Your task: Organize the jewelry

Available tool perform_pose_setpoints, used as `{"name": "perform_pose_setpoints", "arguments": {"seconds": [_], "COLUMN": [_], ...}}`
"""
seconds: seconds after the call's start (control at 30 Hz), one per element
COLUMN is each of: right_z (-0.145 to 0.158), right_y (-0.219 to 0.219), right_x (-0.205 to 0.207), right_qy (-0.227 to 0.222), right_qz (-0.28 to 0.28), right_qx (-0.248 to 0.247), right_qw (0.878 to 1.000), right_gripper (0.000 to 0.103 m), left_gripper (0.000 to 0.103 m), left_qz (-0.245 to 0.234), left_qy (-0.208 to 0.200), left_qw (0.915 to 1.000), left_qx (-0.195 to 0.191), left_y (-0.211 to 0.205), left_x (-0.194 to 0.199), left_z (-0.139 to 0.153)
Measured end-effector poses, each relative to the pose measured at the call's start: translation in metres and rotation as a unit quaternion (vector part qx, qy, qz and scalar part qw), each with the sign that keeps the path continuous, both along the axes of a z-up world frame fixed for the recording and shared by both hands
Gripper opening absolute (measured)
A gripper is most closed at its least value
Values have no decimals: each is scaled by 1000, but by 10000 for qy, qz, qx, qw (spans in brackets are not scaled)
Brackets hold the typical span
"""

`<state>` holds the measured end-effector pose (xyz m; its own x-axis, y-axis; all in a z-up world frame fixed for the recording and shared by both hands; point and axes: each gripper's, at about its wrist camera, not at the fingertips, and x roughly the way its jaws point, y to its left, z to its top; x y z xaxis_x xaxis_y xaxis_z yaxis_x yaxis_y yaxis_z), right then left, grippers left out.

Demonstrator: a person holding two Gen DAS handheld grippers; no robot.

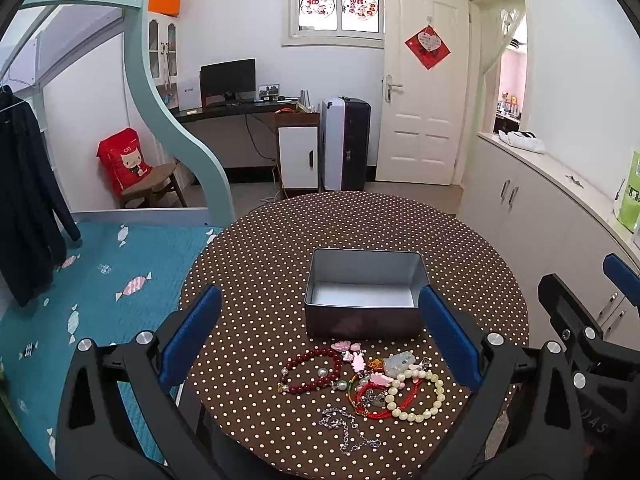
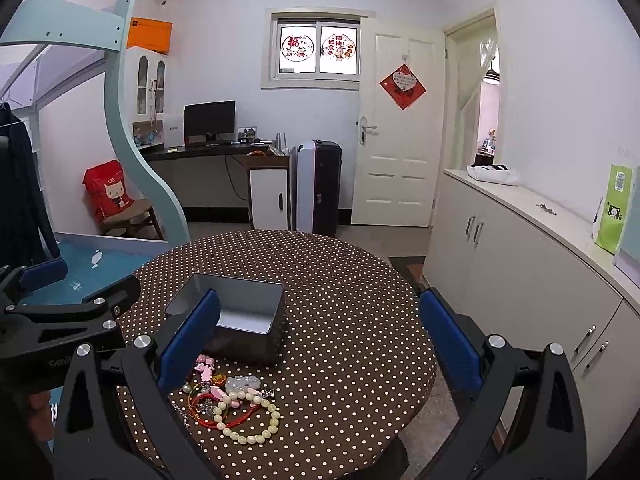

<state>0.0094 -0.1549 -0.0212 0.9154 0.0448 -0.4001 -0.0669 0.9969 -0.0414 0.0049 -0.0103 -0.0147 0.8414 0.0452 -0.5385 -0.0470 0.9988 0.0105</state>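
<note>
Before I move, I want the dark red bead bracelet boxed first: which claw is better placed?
Left. The left claw frames the dark red bead bracelet; the right claw's own finger hides it.

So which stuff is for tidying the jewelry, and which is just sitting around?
For the job: metal tin, dark red bead bracelet, cream bead bracelet, silver chain, red string bracelet.

Just around: suitcase, monitor, red cat bag.
</note>
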Motion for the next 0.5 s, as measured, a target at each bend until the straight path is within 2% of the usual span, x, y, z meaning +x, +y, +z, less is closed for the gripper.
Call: {"name": "perform_pose_setpoints", "arguments": {"seconds": [0.5], "right_z": [-2], "right_y": [-2], "right_x": [-3], "right_qy": [-8], "right_qz": [12], "right_qx": [8], "right_qw": [10000], "right_gripper": [96], "left_gripper": [98], "left_qz": [17], "left_qy": [79], "left_qw": [9999], "left_qx": [-69], "left_y": [-3], "left_x": [-1], "left_z": [-2]}}
